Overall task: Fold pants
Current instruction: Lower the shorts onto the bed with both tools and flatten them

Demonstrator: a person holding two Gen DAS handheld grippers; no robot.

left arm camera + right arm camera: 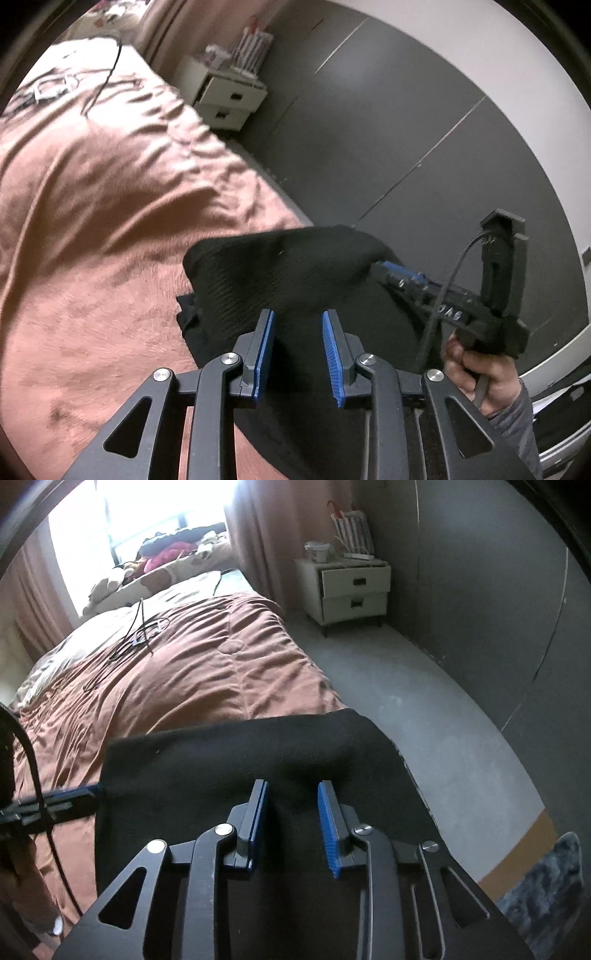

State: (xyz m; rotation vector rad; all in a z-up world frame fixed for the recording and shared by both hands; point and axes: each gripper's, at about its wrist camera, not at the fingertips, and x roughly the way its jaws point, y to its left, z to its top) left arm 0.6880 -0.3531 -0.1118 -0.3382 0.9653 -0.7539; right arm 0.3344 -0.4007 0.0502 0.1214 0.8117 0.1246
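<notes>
- I have the black pants [236, 760] lifted off the bed [207, 672], stretched between my two grippers near its foot-end corner, with part of the cloth hanging down in front of both cameras.
- In the left wrist view the left gripper [298, 347] shows its blue-padded fingers [264, 343] spread apart, dark cloth lying in and behind the gap. I cannot tell whether they pinch anything or merely sit under the drape.
- In that same view the right gripper [397, 275] comes in from the side, its fingers pressed together into the fabric's edge, so I judge it is clamped on the pants. My right hand [480, 373] wraps its handle below.
- From the right wrist view the right gripper's own fingers [330, 823] look parted with cloth bunched between them, which muddies that reading.
- The left gripper [86, 794] enters at that view's left edge, tips at the pants' side edge.
- I judge this two-point hold keeps the cloth taut and flat for a clean fold line.
- The held edge, and so the visible long axis, runs roughly across the bed's width from one gripper to the other; which end is waistband I cannot tell.
</notes>
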